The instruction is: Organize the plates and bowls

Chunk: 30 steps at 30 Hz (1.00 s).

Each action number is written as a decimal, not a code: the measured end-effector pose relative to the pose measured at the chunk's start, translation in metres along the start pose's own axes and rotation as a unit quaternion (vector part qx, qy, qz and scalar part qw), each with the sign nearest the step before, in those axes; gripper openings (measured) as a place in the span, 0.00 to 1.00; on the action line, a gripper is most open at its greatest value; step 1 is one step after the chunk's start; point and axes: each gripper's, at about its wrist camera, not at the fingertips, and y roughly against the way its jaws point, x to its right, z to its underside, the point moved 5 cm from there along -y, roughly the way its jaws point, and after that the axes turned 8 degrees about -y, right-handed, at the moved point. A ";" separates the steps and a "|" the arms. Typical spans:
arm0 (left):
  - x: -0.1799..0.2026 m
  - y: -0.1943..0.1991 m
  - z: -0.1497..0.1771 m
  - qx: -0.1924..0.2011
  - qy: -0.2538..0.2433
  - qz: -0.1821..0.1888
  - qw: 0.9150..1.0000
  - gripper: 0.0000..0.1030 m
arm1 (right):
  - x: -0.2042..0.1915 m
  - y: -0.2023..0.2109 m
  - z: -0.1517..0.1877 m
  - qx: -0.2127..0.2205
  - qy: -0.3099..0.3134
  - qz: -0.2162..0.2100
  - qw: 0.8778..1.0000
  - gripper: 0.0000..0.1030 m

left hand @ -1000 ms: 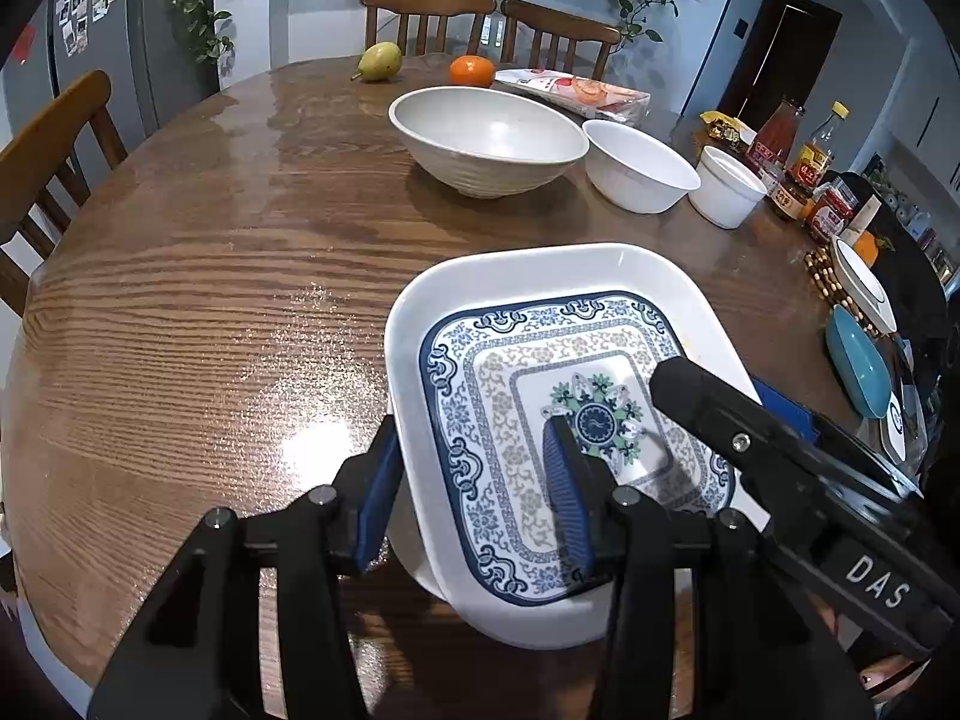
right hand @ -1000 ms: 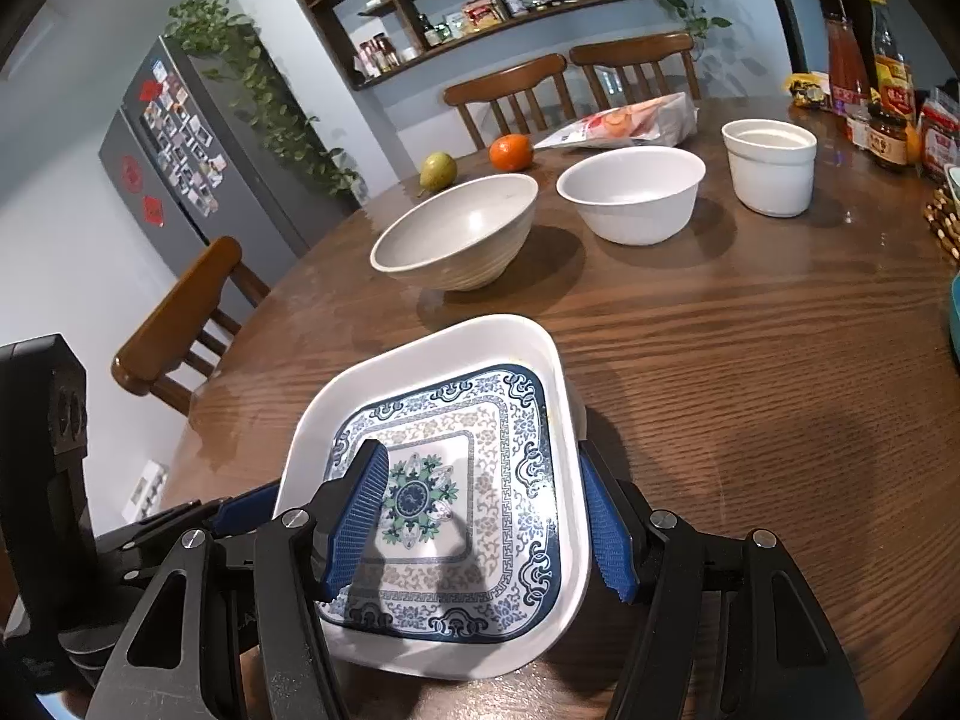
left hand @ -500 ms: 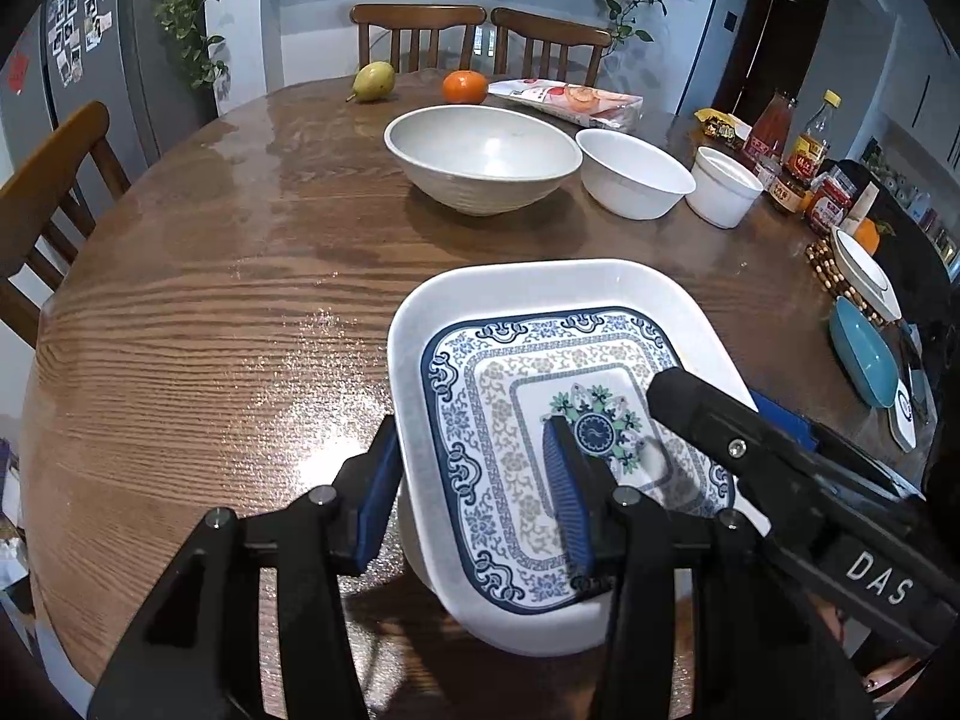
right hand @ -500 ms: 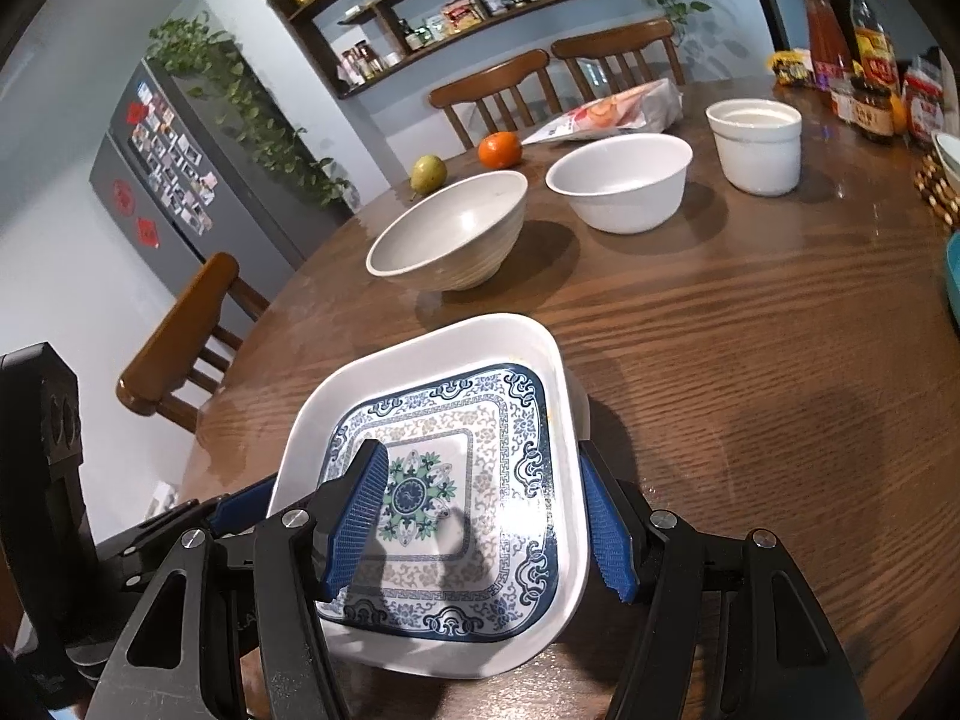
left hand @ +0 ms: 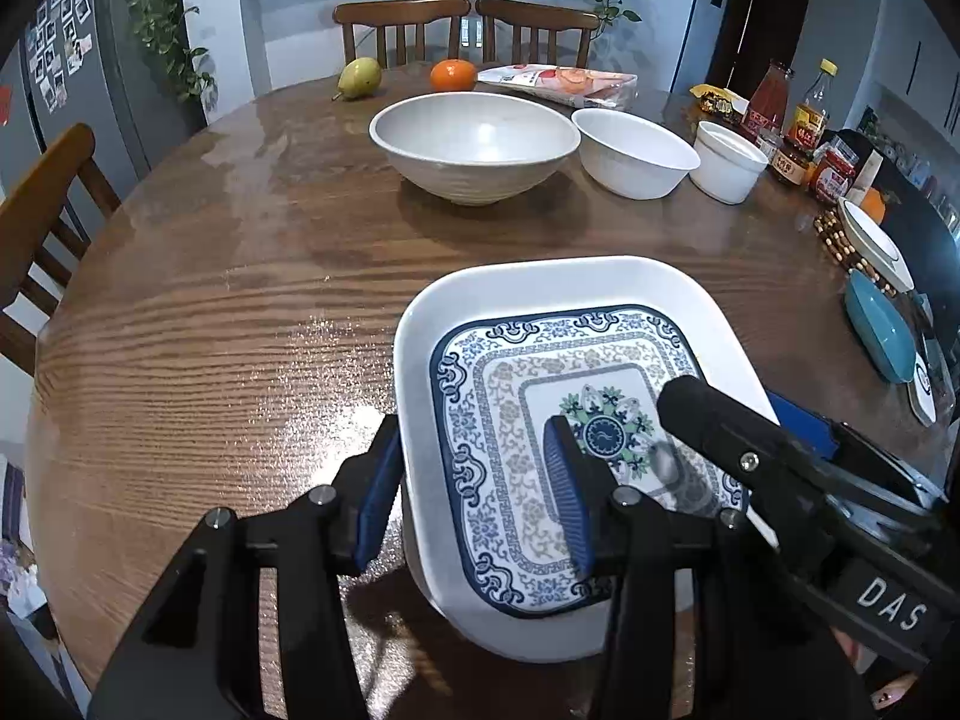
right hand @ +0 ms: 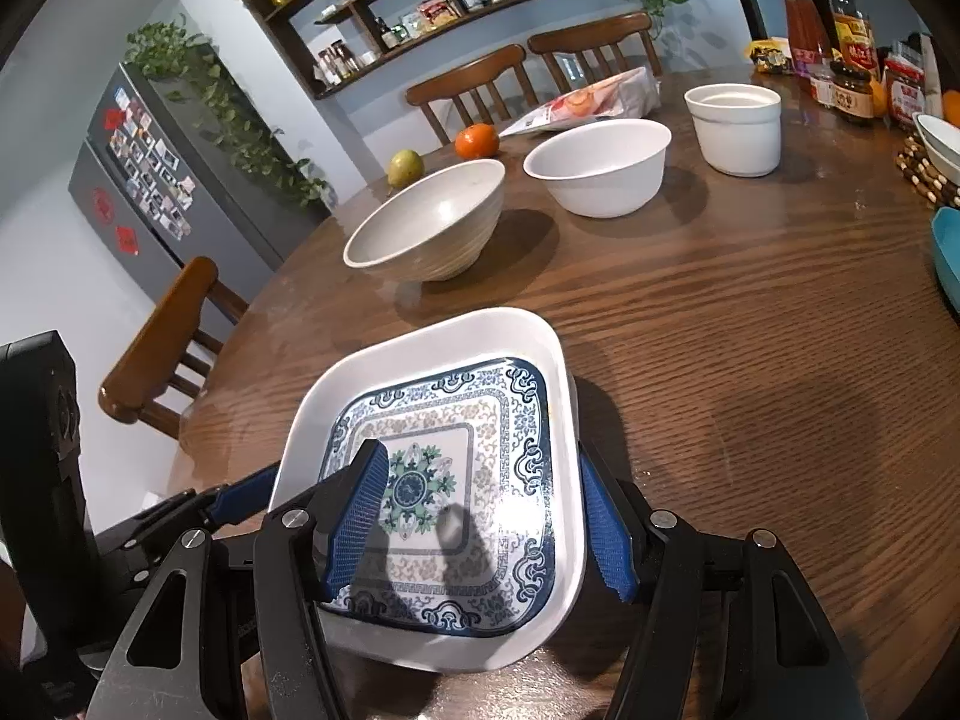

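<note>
A square white plate point(left hand: 570, 300) with a blue patterned centre hangs just above the wooden table point(left hand: 210, 330), casting a shadow on it. My left gripper point(left hand: 471, 498) is shut on its left rim, one pad outside and one inside. My right gripper point(right hand: 483, 522) is shut on the opposite rim of the plate point(right hand: 456, 348). Farther back stand a large cream bowl point(left hand: 474, 144), a white bowl point(left hand: 633, 150) and a small straight-sided white bowl point(left hand: 729, 159). In the right wrist view they are the cream bowl point(right hand: 426, 222), the white bowl point(right hand: 600, 168) and the small bowl point(right hand: 735, 126).
A pear point(left hand: 359, 77), an orange point(left hand: 453, 74) and a food packet point(left hand: 558, 84) lie at the table's far edge. Sauce bottles and jars point(left hand: 792, 132) crowd the right side, with a teal dish point(left hand: 879, 327) and a white dish on a beaded mat point(left hand: 870, 240). Wooden chairs point(left hand: 42, 210) ring the table.
Both grippers have rolled slightly with the plate still held between them, so the table and bowls sit differently in view. The grips have not altered.
</note>
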 end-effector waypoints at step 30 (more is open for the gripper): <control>-0.015 0.000 0.006 -0.002 0.046 0.041 0.998 0.54 | 0.013 -0.002 0.001 -0.028 0.005 -0.004 1.000 0.64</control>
